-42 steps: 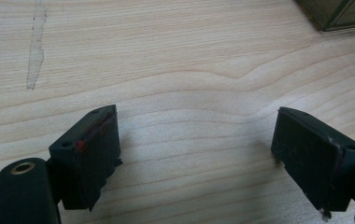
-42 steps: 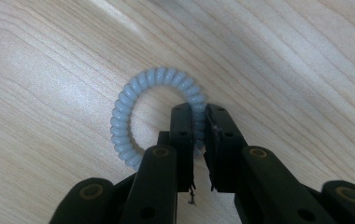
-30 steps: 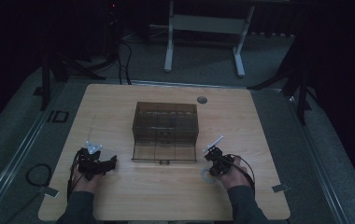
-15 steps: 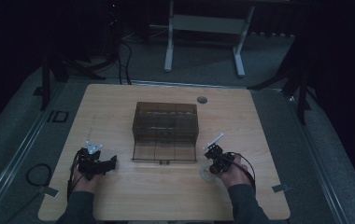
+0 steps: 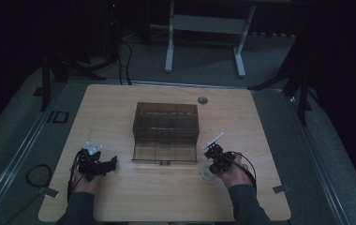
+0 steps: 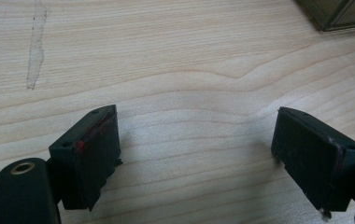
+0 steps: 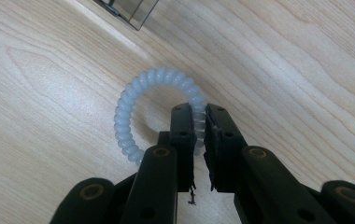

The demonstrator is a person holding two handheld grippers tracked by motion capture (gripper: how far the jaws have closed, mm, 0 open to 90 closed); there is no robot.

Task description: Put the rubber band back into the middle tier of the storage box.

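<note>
Right gripper: jaws pressed together on one side of a pale, translucent spiral hair tie. The coil passes between the two black jaws; the rest of the ring lies ahead of and to the left of the jaw tips, flat on the wooden table. In the high view the hair tie sits at the tip of the right gripper, on the table in front of the right hand.

Left gripper: jaws spread wide, nothing between them, bare wood grain under the gap. In the high view the left gripper rests low over the table, held by the left hand, well apart from the right one.

A smoky transparent compartmented box stands between and beyond the two grippers. One corner of it appears past the left jaws, upper right, and another past the hair tie in the right gripper view.
</note>
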